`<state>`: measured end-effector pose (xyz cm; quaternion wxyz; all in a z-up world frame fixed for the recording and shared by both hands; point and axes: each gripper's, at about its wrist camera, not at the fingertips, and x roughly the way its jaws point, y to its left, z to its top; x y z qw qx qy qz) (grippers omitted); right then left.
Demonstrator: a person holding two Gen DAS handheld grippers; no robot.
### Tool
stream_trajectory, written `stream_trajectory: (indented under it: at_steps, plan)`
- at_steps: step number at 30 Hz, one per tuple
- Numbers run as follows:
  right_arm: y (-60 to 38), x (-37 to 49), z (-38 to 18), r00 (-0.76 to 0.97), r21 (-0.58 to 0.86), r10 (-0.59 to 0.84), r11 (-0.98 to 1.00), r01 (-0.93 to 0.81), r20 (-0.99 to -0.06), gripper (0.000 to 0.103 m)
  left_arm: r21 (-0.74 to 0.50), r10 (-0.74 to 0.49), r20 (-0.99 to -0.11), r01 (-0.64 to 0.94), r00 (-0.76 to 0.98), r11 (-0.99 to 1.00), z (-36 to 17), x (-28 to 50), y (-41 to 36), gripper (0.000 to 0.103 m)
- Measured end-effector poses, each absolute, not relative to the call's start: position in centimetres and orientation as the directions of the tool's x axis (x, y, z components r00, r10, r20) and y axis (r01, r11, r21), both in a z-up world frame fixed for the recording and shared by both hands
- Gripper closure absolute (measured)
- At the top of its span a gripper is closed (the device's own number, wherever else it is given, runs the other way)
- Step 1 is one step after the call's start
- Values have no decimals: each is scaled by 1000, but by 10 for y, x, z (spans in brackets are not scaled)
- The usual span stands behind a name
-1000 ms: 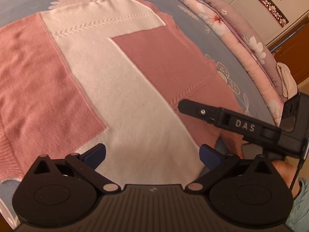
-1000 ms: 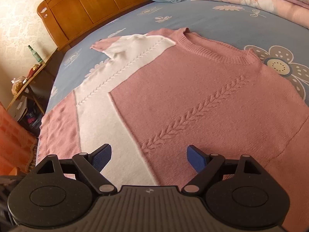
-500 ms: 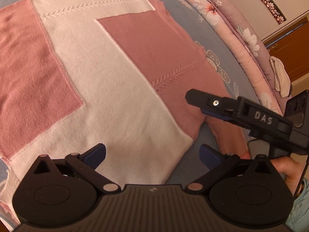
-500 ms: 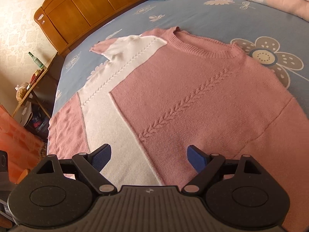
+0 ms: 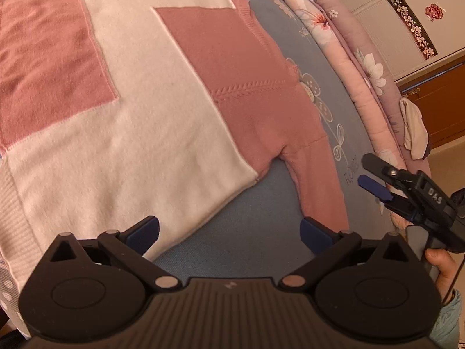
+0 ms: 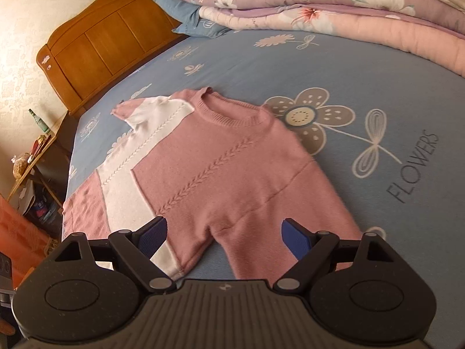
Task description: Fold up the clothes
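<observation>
A pink and white knit sweater (image 5: 162,93) lies flat on the blue flowered bed sheet (image 5: 261,232); it also shows in the right wrist view (image 6: 221,174), neck toward the headboard. My left gripper (image 5: 229,229) is open and empty, above the sheet by the hem corner and the pink sleeve (image 5: 316,180). My right gripper (image 6: 223,234) is open and empty, hovering over the armpit and sleeve (image 6: 279,232). The right gripper also shows at the right of the left wrist view (image 5: 369,174), past the sleeve.
A folded pink and purple quilt (image 6: 334,14) and a blue pillow (image 6: 191,14) lie along the far side of the bed. A wooden headboard (image 6: 110,43) stands behind. A side table with a bottle (image 6: 37,122) stands at the left. A wardrobe (image 5: 407,23) shows past the quilt.
Both grippers have drawn back from the sweater toward the bed edge and sleeve side. More of the sweater and sheet now shows. Both stayed open and empty.
</observation>
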<state>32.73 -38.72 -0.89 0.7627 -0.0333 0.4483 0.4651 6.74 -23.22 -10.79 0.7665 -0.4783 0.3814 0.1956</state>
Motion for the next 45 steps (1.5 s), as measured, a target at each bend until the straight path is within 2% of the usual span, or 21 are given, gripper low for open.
stream_trajectory:
  at_steps: [3,9,12,14,19,23,26,30,37,41,43,44,45]
  plan:
    - [-416,336,-2,195,365,674,593,-718,-713,14,-576,-55,-786,-698,615,424,-124,64,-234,1]
    - [-476,354,17,247,307,644,621,-721,-724,14,-507,50,-784,-686,618,522,-71,59,-252,1]
    - [-508,360,20,247,266,602,634,-726,-759,14,-465,50,-797,-663,603,587,-60,65,-266,1]
    - [-526,362,16,215,248,559,636,-731,-801,14,-456,32,-804,-649,594,609,-60,70,-275,1]
    - [-560,361,-17,47,307,456,669,-677,-889,14,-444,-25,-820,-608,572,658,-66,93,-297,1]
    - [-588,359,-43,-96,343,366,701,-626,-925,32,-435,-56,-820,-556,570,708,-63,111,-311,1]
    - [-605,359,-58,-159,354,325,730,-584,-932,39,-443,-71,-812,-532,579,722,-60,118,-318,1]
    - [-616,356,-67,-172,375,338,746,-550,-925,43,-451,-88,-812,-523,577,723,-60,120,-321,1]
    - [-620,353,-74,-207,399,343,741,-540,-916,44,-449,-109,-823,-519,558,727,-66,122,-324,1]
    - [-613,352,-76,-218,395,331,717,-575,-918,54,-442,-120,-822,-490,557,752,-66,126,-330,1]
    - [-614,353,-77,-216,394,331,716,-577,-919,71,-438,-128,-814,-455,566,775,-64,130,-335,1]
    - [-615,356,-79,-222,399,333,716,-574,-916,85,-430,-131,-810,-428,572,795,-62,133,-339,1]
    - [-616,357,-81,-228,406,337,714,-570,-913,89,-415,-129,-806,-397,577,819,-60,135,-344,1]
